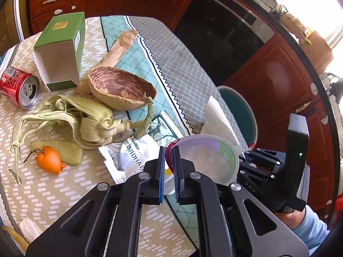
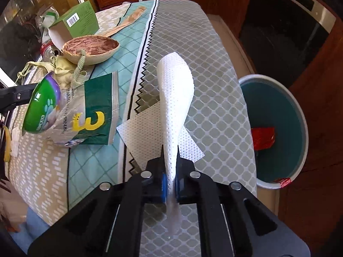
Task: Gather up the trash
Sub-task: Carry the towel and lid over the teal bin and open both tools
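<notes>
Your right gripper (image 2: 169, 169) pinches a white dotted paper towel (image 2: 175, 90) at the table's (image 2: 214, 68) edge; your left gripper (image 1: 169, 169) clamps a clear plastic cup's (image 1: 205, 158) rim.

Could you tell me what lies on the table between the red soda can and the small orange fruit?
In the left wrist view, dried corn husks sprawl between the red soda can and the orange fruit, with a pale peel beside the fruit.
</notes>
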`<state>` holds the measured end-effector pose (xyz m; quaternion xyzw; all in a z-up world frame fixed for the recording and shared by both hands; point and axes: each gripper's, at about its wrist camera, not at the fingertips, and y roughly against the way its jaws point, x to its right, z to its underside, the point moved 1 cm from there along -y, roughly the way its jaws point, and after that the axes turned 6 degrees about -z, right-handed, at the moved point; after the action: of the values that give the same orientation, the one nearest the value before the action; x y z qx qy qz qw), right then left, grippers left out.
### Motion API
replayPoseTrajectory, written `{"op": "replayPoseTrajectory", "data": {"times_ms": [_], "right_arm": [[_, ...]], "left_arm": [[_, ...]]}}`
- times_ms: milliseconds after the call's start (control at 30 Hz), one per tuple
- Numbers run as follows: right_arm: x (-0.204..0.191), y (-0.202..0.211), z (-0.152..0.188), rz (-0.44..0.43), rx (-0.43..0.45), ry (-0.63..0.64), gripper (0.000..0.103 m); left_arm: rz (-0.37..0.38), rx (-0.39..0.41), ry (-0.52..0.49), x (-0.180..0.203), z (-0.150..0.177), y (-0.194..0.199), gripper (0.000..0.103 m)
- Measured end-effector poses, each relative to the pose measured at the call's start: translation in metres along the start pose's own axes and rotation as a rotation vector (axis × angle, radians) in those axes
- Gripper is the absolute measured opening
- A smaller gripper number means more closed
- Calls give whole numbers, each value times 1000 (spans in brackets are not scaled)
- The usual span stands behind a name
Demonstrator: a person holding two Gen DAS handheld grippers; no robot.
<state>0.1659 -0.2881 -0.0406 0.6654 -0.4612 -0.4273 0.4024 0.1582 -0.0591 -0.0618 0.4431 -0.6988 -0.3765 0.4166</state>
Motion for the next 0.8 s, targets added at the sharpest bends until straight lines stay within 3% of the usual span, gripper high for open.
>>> {"op": "replayPoseTrajectory", "data": {"times_ms": [167,433,600,733,767,800], "right_arm": [[31,30,-9,-42,74,-136,4],[140,70,-13,-24,186,-352,4],[192,62,-5,-63,168,-448,8],[212,37,-3,-111,120,-490,10],[216,31,-3,-121,107,-501,17],[219,27,-2,-133,103,-515,36]], "left_arm": [[-17,5,-51,20,-9,2,8],[-38,5,-163,90,-40,-16,8],[-53,-13,-236,138,-59,-36,8],[-68,-34,-280,168,-70,-55,8],[-73,-40,-289,174,-73,-61,8],[-76,-47,-296,179,-75,-66,8]]}}
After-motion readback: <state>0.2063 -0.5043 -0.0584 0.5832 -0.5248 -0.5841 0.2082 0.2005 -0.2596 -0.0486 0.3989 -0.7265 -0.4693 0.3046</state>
